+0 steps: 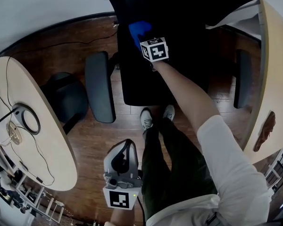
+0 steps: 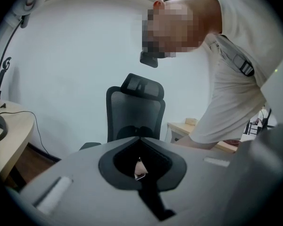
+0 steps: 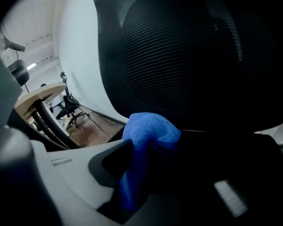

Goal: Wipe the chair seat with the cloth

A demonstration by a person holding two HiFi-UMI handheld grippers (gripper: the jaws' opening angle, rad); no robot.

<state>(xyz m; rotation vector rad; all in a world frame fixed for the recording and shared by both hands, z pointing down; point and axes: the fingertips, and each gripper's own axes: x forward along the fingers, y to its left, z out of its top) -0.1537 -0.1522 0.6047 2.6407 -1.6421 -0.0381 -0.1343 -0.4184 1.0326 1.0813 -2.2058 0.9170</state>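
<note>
In the head view, the right gripper is seen at the end of an outstretched arm, with the blue cloth bunched at its jaw tips over the rear of the black chair seat; whether the cloth is pressed onto the seat cannot be told. One armrest is found to the left of those jaws and the other armrest well off to their right. The left gripper is held low beside the person's legs, well apart from the chair, with wooden floor beyond its jaws and a pale round table to their left. In the left gripper view, the left gripper is shown with its jaws brought together and nothing gripped between them; beyond the tips a mesh backrest is seen upright against a white wall, and above and to the right of the jaws the bent-over person's white sleeve is seen. In the right gripper view, the right gripper is shown with its jaws clamped on the cloth, which bulges out past the tips; directly beyond it the dark ribbed backrest fills the frame, and far to the left of the jaws another table and a distant office chair are made out.
</note>
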